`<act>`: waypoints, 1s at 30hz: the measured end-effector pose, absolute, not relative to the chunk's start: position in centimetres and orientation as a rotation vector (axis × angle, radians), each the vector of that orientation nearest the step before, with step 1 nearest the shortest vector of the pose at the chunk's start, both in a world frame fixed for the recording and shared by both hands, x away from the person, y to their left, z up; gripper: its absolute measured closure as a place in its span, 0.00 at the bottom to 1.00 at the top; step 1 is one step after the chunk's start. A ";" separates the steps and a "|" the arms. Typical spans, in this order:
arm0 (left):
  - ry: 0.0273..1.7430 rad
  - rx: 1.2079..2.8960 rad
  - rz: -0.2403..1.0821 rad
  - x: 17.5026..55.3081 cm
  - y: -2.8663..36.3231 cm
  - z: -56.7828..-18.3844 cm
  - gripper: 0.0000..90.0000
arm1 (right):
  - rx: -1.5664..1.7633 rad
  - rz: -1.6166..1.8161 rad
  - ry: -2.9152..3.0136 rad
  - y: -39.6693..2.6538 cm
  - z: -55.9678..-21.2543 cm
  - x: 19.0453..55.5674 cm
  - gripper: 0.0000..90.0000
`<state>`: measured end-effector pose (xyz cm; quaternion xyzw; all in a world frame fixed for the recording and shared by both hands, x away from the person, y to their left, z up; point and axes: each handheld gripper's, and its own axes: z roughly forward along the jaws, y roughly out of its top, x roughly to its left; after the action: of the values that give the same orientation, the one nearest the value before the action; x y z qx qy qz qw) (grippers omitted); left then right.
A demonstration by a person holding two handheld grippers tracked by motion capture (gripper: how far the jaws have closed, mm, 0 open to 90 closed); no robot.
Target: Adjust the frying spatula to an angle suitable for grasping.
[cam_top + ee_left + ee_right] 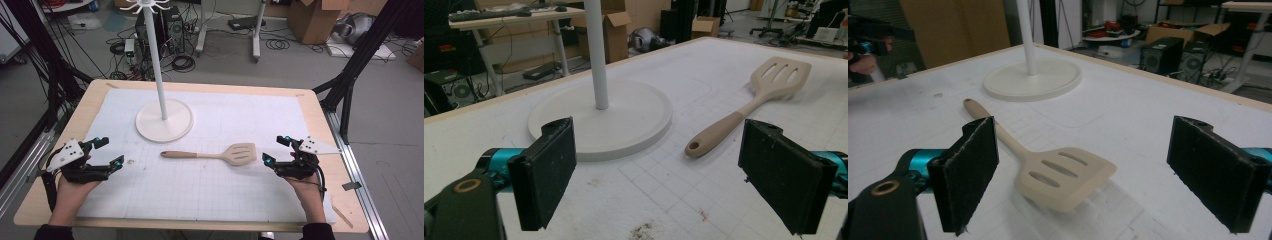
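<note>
1. At the left of the high view, the left gripper (pixel 110 152) rests low over the white gridded mat (pixel 200 185) that covers the pale wooden desk (pixel 85 107), held by the person's left hand (pixel 72 187). Its 2 black jaws stand wide apart with nothing between them – the left gripper view shows bare mat in the gap.

2. Further right and toward the far side stands the white metal stand with a round flat base (pixel 164 120) and a thin upright pole. The base sits flat on the mat, well apart from both grippers.

3. Near the middle lies the beige slotted spatula with a tan handle (pixel 220 154), flat on the mat just in front of the stand's base, not touching it. Its handle end, with a small hanging hole, points toward the left gripper; its blade, cut with 3 slots, points toward the right one. In the left gripper view the spatula (pixel 749 102) lies ahead of the jaws, handle nearest.

4. At the right, the right gripper (pixel 276 150) is held by the person's right hand (pixel 305 187), just beside the spatula's blade but not touching it. Its jaws are also spread wide and empty – in the right gripper view the blade (pixel 1063 177) lies on the mat ahead of the jaws, closer to the left-hand jaw.

5. Beyond the desk, the grey floor (pixel 300 65) carries cables and cardboard boxes.
</note>
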<state>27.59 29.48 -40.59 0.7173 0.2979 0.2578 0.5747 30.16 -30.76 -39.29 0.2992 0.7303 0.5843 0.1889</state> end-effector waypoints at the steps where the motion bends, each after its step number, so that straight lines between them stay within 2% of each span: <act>1: 0.695 1.685 0.605 27.6 29.4 -40.6 0.18 | 0.822 1.649 2.073 -30.3 -39.1 30.4 0.15; 16: 0.682 1.687 0.584 27.6 29.2 -40.6 0.18 | 0.713 1.635 2.219 -25.7 -37.5 33.0 0.16; 30: 0.676 1.693 0.572 27.7 29.1 -40.7 0.18 | 0.638 1.562 2.372 -21.2 -37.6 35.3 0.17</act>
<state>27.74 29.14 -40.71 0.7236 0.2889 0.2445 0.5772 35.27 -21.24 -37.55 0.2178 0.8094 0.5330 0.1151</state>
